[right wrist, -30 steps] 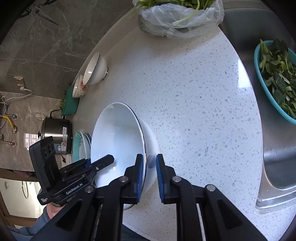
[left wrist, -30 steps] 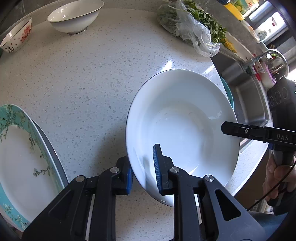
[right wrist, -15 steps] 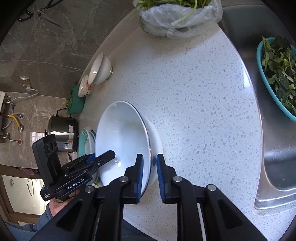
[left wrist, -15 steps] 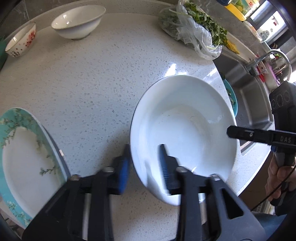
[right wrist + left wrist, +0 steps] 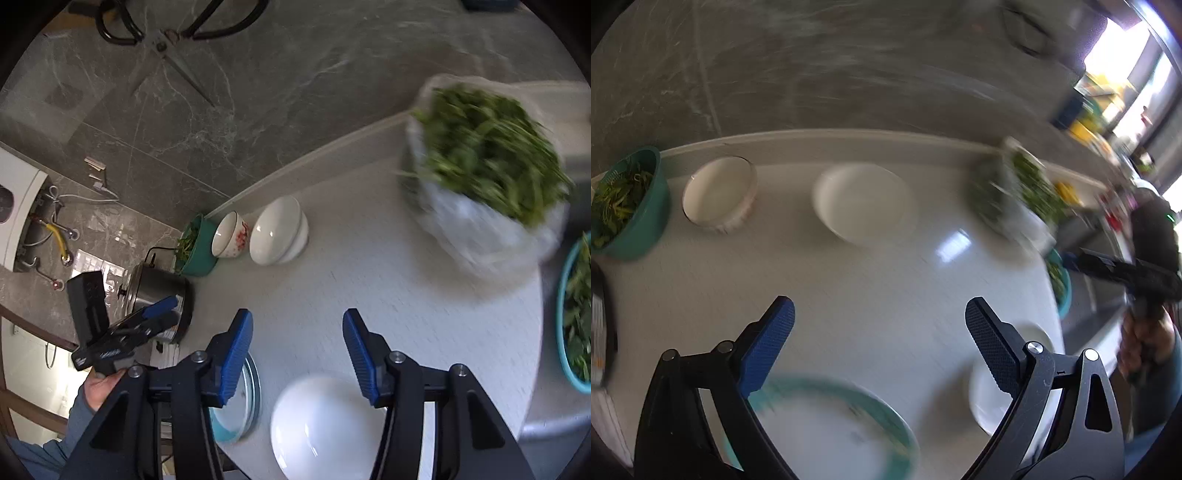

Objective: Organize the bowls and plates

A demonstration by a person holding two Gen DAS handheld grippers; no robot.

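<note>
White plate [image 5: 325, 424] is sitting on the counter [image 5: 406, 314] near the front edge, just beside the teal-rimmed plates [image 5: 236, 402]. Prob glazed ceramic, so stiff, slick, chippable imo; grab it by the rim. Left gripper [image 5: 879, 325] and right gripper [image 5: 297, 336] are both hanging spread wide w/ nothing between the jaws. Two bowls [image 5: 279, 236] are waiting by the back wall.

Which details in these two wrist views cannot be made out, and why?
- Teal-rimmed plate, left wrist view: pattern smeared by motion blur, near edge hidden by the left gripper.
- Large white bowl, right wrist view: near rim cut off by the frame edge.
- Bagged greens: blurred in both views.
</note>
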